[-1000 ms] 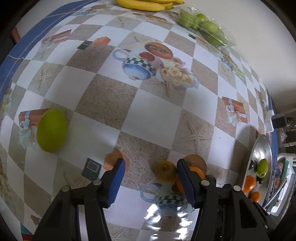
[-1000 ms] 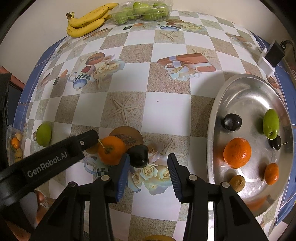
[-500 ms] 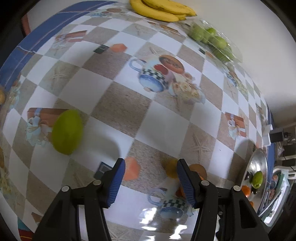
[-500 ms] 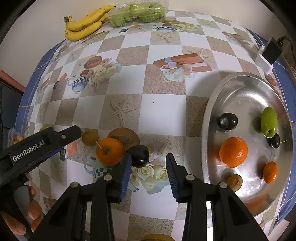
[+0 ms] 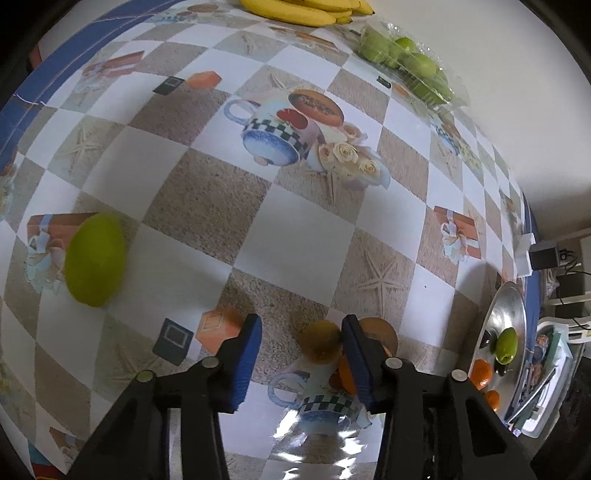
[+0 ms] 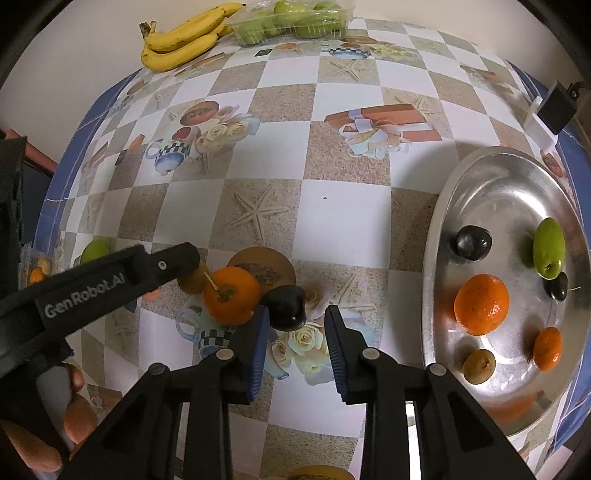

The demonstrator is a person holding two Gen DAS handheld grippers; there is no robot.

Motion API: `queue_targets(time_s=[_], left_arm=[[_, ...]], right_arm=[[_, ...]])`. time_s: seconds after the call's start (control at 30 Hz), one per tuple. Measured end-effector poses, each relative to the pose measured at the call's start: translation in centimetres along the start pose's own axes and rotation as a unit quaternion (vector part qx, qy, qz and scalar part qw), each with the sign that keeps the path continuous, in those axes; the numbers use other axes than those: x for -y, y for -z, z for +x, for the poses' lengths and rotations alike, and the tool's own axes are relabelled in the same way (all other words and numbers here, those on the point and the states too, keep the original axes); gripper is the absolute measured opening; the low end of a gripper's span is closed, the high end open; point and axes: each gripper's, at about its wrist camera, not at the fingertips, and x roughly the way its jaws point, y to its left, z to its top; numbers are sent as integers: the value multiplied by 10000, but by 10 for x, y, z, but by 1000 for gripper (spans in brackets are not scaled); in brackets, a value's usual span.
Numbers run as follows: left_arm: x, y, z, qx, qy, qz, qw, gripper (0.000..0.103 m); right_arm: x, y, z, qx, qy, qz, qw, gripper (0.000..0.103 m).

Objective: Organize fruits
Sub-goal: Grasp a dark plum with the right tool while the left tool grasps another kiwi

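Note:
My left gripper [image 5: 301, 338] is open; a small brown fruit [image 5: 320, 341] lies between its fingers, close to the right one, with an orange [image 5: 345, 374] partly hidden behind that finger. A green mango [image 5: 95, 259] lies far left. My right gripper [image 6: 295, 325] is open, a dark plum [image 6: 286, 307] just ahead by its left finger. The orange [image 6: 232, 294] sits left of the plum, and the left gripper's arm [image 6: 110, 273] reaches the brown fruit [image 6: 192, 281]. A steel tray [image 6: 491, 173] at right holds several fruits.
Bananas [image 6: 181, 37] and a clear pack of green fruit [image 6: 291, 22] lie at the table's far edge. A black-and-white box [image 6: 552, 109] stands beyond the tray. The tray also shows at the left wrist view's right edge [image 5: 511, 302]. The tablecloth edge is blue.
My left gripper has moved back toward the brown fruit, which now sits between its fingers. The right gripper has edged slightly closer to the plum.

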Motion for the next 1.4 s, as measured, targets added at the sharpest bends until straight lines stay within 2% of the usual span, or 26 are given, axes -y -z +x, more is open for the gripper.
queue_targets(time_s=[0.1,0.4,0.8,1.4], left_arm=[[1,1,1,-66,106,4,9999,39],[7,1,6,-159,239,69,9996,27],[-2,-3,-3,47,295,-125,9995,27],[-5,-3,-4,109,203,-254,9994,27]], right_arm=[[1,0,0,-14,-49,20,10000,31],[-1,1,4,-120,-256,43,9996,28],[0,-1,6,-115,-292,62,9995,28],[3,-2,6,-88,-509,50,9987,26]])
